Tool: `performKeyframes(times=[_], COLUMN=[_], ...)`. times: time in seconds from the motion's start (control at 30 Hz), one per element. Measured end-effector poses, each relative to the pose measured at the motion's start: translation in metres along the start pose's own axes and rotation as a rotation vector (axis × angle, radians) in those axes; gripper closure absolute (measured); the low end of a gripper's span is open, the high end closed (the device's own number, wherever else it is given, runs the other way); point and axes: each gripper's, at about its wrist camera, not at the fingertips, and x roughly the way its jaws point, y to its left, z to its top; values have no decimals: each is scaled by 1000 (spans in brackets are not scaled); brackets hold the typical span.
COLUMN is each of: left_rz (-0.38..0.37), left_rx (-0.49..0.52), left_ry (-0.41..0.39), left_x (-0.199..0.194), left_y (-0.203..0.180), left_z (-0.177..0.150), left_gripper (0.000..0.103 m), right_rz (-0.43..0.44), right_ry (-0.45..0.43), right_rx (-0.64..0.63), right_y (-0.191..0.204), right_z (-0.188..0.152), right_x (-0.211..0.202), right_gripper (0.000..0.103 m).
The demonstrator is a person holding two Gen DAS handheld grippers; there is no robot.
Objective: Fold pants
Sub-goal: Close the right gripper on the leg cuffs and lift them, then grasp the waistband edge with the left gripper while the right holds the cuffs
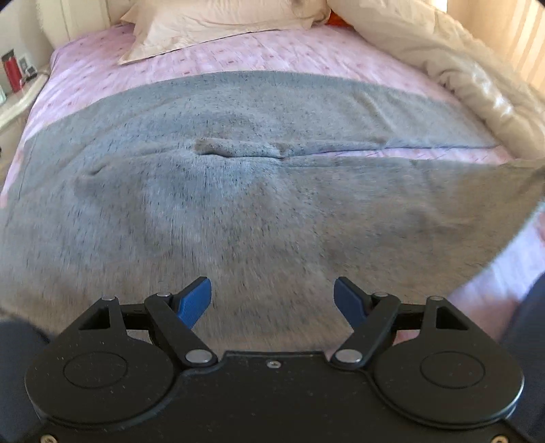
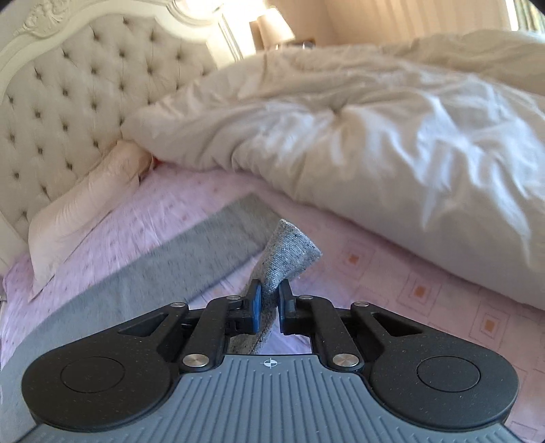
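Note:
Grey fuzzy pants lie spread across the pink bed sheet, the two legs running to the right with a slit of sheet between them. My left gripper is open and empty, hovering just above the near part of the pants. My right gripper is shut on a corner of the near pant leg and holds it lifted off the sheet. The far leg lies flat on the sheet. In the left wrist view the near leg's right end curls upward.
A rumpled cream duvet is heaped along the far right of the bed, also in the left wrist view. A pillow lies against the tufted headboard. A nightstand with a red bottle stands at the left.

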Motion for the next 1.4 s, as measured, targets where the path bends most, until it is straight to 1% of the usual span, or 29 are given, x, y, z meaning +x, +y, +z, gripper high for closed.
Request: performKeyframes(times=[0.1,0.17,0.23,0.33,0.4,0.5,0.63,0.7,0.77,0.8,0.87,0.97,1.0,1.03,1.07,1.1,1.13,1.2,1.23,1.3,1.4], left_rz=[-26,-42,-48,-50,-50,-62,-105,-120,-126,-114,-84,-65,-52,-21,10,28,21,14,20,49,103], left_rx=[-16,-24,-37,-69,-107,-196,-369,-432,-469,-476,-481,-524,-518,-489,-451,-418,-422,-429,-412,-362,-275], left_ry=[-6,-1,13,45,69,107,123,122,106,97,103,116,102,82,74,66,55,31,18,-13,-63], left_x=[-16,-22,-22,-12,-3,12,25,29,30,31,36,46,45,43,42,41,39,33,26,14,-1], left_y=[-2,-3,-4,-2,1,12,31,39,44,45,47,51,50,46,42,40,41,44,43,40,35], left_z=[-13,-23,-32,-35,-33,-29,-27,-27,-27,-27,-24,-22,-21,-19,-17,-16,-17,-14,-11,-2,18], left_gripper=[24,24,24,24,24,24,24,24,24,23,23,25,32,58,76,88,91,92,92,92,92], right_rz=[-20,-24,-27,-54,-55,-57,-57,-56,-54,-52,-51,-48,-45,-42,-41,-40,-39,-44,-46,-36,-3], right_ry=[-33,-42,-53,-49,-50,-50,-35,-33,-32,-30,-28,-27,-26,-24,-24,-25,-29,-45,-60,-76,-67], right_rx=[-4,25,51,71,91,114,132,129,126,124,121,119,118,116,110,104,86,38,4,-19,21], right_y=[4,3,3,0,-3,-6,-7,-7,-6,-6,-5,-6,-6,-6,-5,-4,0,8,14,23,30], right_z=[-3,-4,-4,-3,-4,-7,-7,-7,-8,-8,-8,-7,-7,-7,-6,-5,-5,-3,-2,3,17], right_x=[0,1,1,4,3,2,5,6,6,7,7,7,7,7,7,7,6,3,1,0,7], right_gripper=[93,93,94,94,94,94,94,94,94,94,94,94,94,94,94,94,94,94,94,94,94])
